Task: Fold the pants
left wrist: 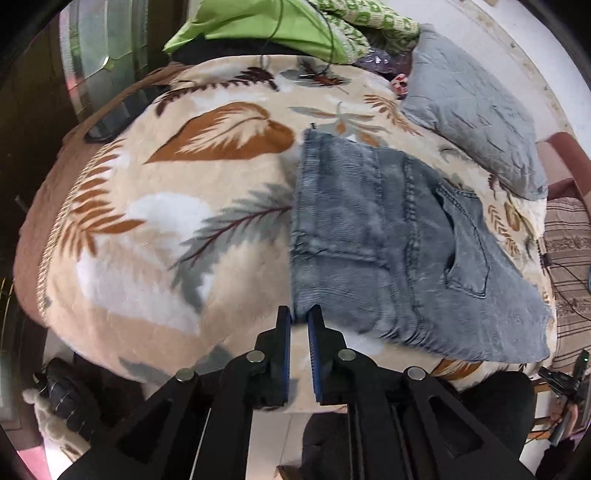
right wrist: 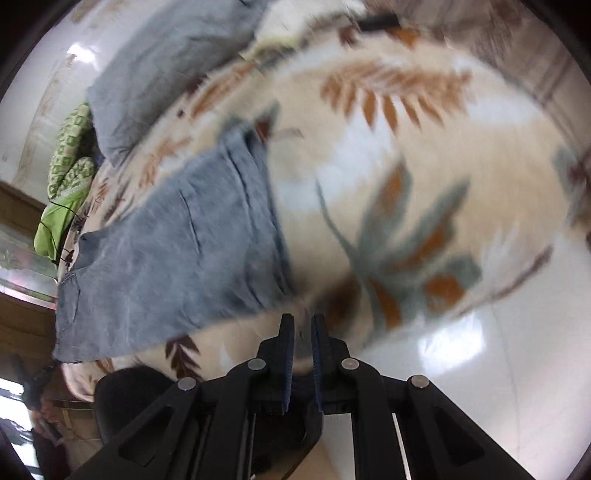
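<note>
Grey-blue denim pants (left wrist: 388, 236) lie folded on a bed with a leaf-print blanket (left wrist: 177, 221). A back pocket faces up. My left gripper (left wrist: 299, 314) sits at the near left corner of the pants, its jaws a narrow gap apart with the denim edge right at the tips; I cannot tell if it pinches the cloth. In the blurred right wrist view the pants (right wrist: 177, 251) lie left of centre. My right gripper (right wrist: 303, 321) is just off their near right corner, over the blanket (right wrist: 406, 184), jaws nearly closed and empty.
A grey pillow (left wrist: 472, 110) lies at the far right of the bed and shows in the right wrist view (right wrist: 166, 70). Green cloth (left wrist: 258, 26) is heaped at the head. A dark chair back (right wrist: 129, 398) stands near the bed edge. White floor (right wrist: 480, 369) lies beside the bed.
</note>
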{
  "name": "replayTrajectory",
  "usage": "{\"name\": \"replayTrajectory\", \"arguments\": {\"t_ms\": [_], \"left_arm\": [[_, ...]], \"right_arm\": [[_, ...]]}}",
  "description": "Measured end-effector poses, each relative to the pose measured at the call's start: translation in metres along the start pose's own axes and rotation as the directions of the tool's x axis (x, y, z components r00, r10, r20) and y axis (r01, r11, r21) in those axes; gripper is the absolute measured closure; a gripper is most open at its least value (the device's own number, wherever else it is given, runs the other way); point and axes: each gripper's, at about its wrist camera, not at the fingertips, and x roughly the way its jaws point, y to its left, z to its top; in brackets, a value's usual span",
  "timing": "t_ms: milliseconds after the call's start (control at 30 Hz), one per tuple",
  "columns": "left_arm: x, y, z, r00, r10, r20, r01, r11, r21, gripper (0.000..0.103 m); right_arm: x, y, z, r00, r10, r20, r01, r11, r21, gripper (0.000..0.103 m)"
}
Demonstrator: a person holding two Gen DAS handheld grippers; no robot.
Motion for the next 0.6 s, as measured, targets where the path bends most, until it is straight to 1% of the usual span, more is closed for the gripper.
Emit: {"name": "replayTrajectory", "arguments": {"t_ms": [67,167,233,300,333,367,400,467,500,533,600], "left_arm": [[-0.011,0.007,-0.005,0.999,0.042,0.02,-0.042,0.999,-0.001,0.092],[-0.031,0.016,-0.011,0.996,0.066,0.064,-0.065,0.998,-0.016,0.092],[-0.048,0.009,-0.011,0.991,0.071,0.112,-0.071,0.997,-0.005,0.092],[-0.058,-0.006,-0.008,0.989,0.047,0.139,-0.05,0.999,0.02,0.09],[-0.063,-0.016,-0.005,0.988,0.029,0.152,-0.036,0.999,0.041,0.088],[-0.066,-0.03,-0.002,0.986,0.013,0.165,-0.025,0.997,0.071,0.081],[-0.069,-0.045,0.0,0.984,-0.002,0.179,-0.016,0.995,0.101,0.063],[-0.069,-0.073,0.004,0.978,-0.019,0.21,-0.013,0.988,0.152,0.035],[-0.067,-0.085,0.004,0.974,-0.021,0.224,-0.019,0.985,0.172,0.03],[-0.062,-0.097,0.006,0.973,-0.022,0.229,-0.024,0.98,0.195,0.03],[-0.047,-0.121,0.011,0.978,-0.019,0.208,-0.034,0.969,0.244,0.03]], "right_arm": [[-0.015,-0.001,-0.001,0.999,-0.024,0.028,0.025,0.999,-0.041,0.092],[-0.042,0.003,0.01,0.995,-0.032,0.09,0.038,0.997,-0.071,0.092],[-0.053,0.014,0.025,0.993,0.009,0.117,0.001,0.996,-0.087,0.091],[-0.057,0.026,0.043,0.988,0.047,0.148,-0.033,0.995,-0.098,0.09],[-0.055,0.034,0.053,0.986,0.066,0.154,-0.051,0.993,-0.102,0.088],[-0.052,0.041,0.064,0.984,0.085,0.158,-0.068,0.992,-0.108,0.087],[-0.048,0.049,0.073,0.983,0.09,0.162,-0.073,0.991,-0.11,0.084],[-0.035,0.063,0.091,0.985,0.082,0.154,-0.066,0.992,-0.103,0.077],[-0.028,0.066,0.1,0.987,0.07,0.142,-0.056,0.994,-0.095,0.071],[-0.022,0.071,0.103,0.989,0.061,0.137,-0.049,0.995,-0.092,0.068],[-0.007,0.075,0.116,0.992,0.023,0.122,-0.013,0.997,-0.081,0.067]]}}
